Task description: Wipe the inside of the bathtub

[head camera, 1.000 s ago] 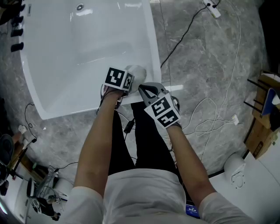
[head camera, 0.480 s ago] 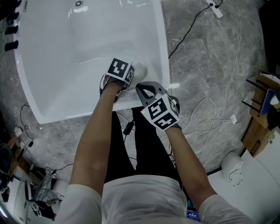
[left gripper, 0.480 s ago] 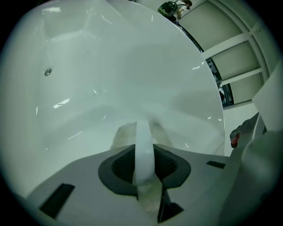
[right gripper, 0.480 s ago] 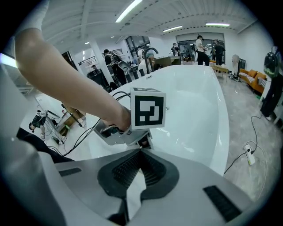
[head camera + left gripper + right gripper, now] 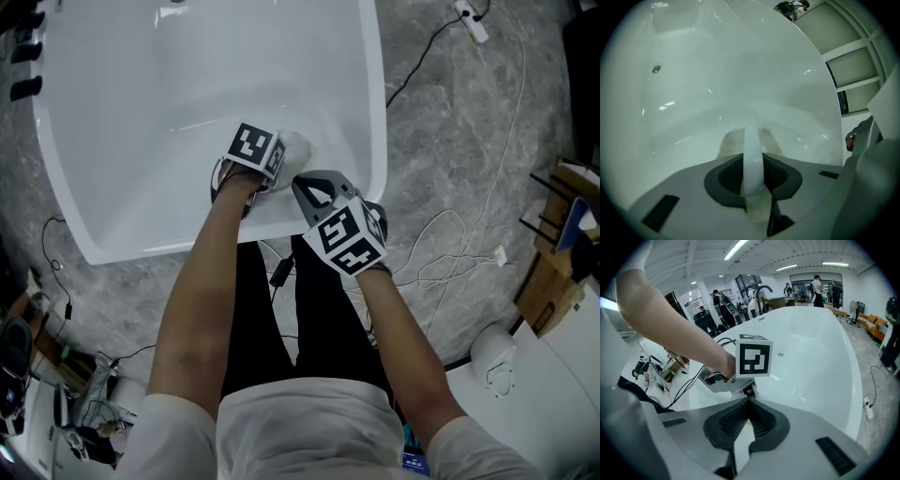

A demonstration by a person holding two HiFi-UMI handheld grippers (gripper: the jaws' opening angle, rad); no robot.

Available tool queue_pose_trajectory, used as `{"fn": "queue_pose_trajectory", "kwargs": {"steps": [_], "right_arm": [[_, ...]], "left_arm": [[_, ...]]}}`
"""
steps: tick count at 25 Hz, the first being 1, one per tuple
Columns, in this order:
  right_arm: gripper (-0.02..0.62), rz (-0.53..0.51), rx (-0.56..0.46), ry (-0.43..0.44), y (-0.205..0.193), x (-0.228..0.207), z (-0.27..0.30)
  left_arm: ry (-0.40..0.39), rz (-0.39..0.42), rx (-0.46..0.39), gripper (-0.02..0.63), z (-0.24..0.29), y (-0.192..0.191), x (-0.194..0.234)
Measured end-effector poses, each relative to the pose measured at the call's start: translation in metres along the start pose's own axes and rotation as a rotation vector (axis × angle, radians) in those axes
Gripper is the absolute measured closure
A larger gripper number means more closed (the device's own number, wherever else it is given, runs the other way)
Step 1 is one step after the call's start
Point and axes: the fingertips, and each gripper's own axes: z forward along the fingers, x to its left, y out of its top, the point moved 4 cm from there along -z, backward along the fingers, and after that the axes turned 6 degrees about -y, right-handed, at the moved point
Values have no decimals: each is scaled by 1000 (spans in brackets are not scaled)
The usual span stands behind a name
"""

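The white bathtub (image 5: 122,216) fills the upper left of the head view. My left gripper (image 5: 279,161) reaches over the near rim, shut on a white cloth (image 5: 294,147) that presses on the inner wall near the tub's near right corner. In the left gripper view the cloth (image 5: 751,140) runs between the jaws of the left gripper (image 5: 753,165) and bunches against the wall, with the drain (image 5: 656,69) far off at the upper left. My right gripper (image 5: 315,187) hovers at the near rim beside it, shut on nothing. In the right gripper view the right gripper (image 5: 749,401) points at the left gripper's marker cube (image 5: 753,357).
Grey marble floor surrounds the tub, with white and black cables (image 5: 469,253) and a power strip (image 5: 469,21) to the right. Black fittings (image 5: 23,56) sit at the tub's far left rim. Wooden furniture (image 5: 562,244) stands at the right edge. People stand far off (image 5: 818,287).
The left gripper with the cloth has slid a little further from the tub's right rim along the inner wall. The right gripper has hardly moved. The head view has shifted.
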Motion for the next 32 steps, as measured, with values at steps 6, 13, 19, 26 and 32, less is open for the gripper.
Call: {"fn": "queue_pose_trajectory", "kwargs": {"steps": [6,13,19,26,32], "right_arm": [[586,-14,12,16,11,12,15],[586,-32,24,35,22,27,31],[586,-51,24,53,35,46,45],[586,-77,27,77,49,70,61],[586,-101,30,91,61,87,73]], "left_arm": [[4,-21,3,508,-13,-15,24],[27,-44,1,508,-32,-34,54],[47,-66,-8,508,-50,-53,81],[70,-79,-16,508,-70,-76,111],[99,-95,-15,508,-90,-98,140]]}}
